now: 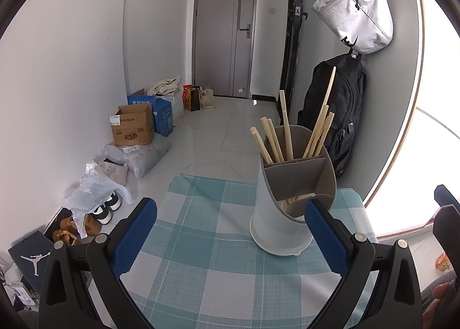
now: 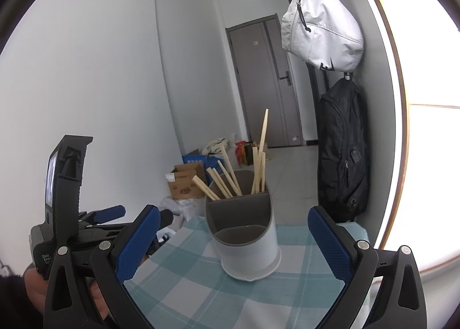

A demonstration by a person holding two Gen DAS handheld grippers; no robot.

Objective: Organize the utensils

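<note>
White bag (image 1: 355, 9) hangs above black backpack (image 1: 339, 110).

a: what's carrying everything here?

b: a small table (image 1: 201, 286) covered by a checked cloth in teal, pale blue and white. its far edge drops off toward the tiled floor.

a: and what sits on it?

b: one thing only, a white utensil holder (image 1: 283, 214) with a grey divided insert, upright near the table's far right corner. in the right wrist view the same holder (image 2: 247, 245) stands toward the far edge of the cloth (image 2: 201, 294).

a: anything in it?

b: pale wooden chopsticks (image 1: 273, 142) leaning at angles in the rear compartments; the front compartment faces the cameras.
</note>
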